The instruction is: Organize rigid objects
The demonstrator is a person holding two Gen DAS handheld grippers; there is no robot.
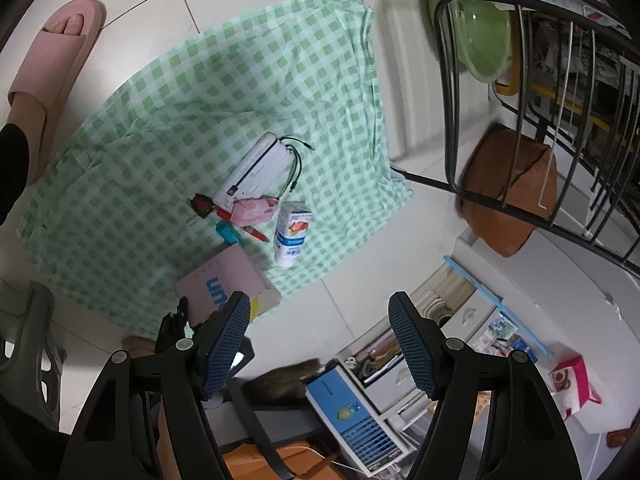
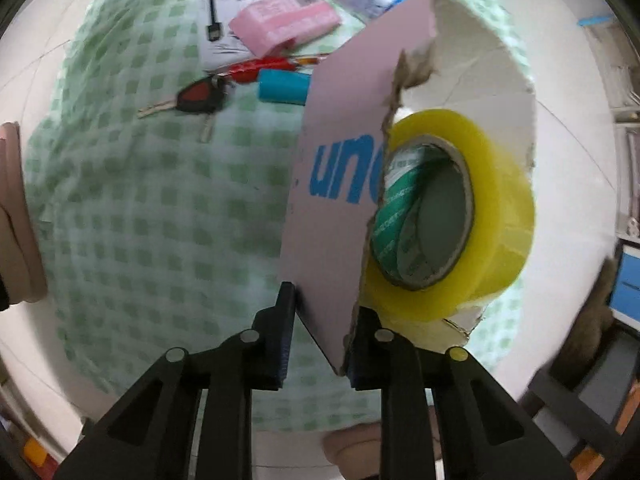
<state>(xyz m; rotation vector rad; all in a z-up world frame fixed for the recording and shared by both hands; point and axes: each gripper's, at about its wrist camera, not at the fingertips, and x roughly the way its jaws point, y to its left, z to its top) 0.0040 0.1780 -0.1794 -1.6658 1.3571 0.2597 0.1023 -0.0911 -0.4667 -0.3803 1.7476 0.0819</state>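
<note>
On the green-and-white checked cloth (image 1: 208,92) spread over the floor lies a torn pink cardboard box (image 2: 336,184) — a yellow roll of packing tape (image 2: 460,208) sits inside. Right hand-held gripper (image 2: 318,344): jaws narrowed onto the box's pink wall. Beyond the box: red-and-black key (image 2: 196,98), teal cylinder (image 2: 282,86). Left hand-held gripper (image 1: 320,344) — wide apart, empty.

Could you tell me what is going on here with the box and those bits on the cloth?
A person with a gripper in each hand is tidying small items on a green checked cloth on the floor. The right gripper is clamped on the torn flap of a pink box that holds a yellow tape roll. The left gripper hangs open and empty. Keys, a power bank, a pink pack and a carton lie on the cloth.
</note>
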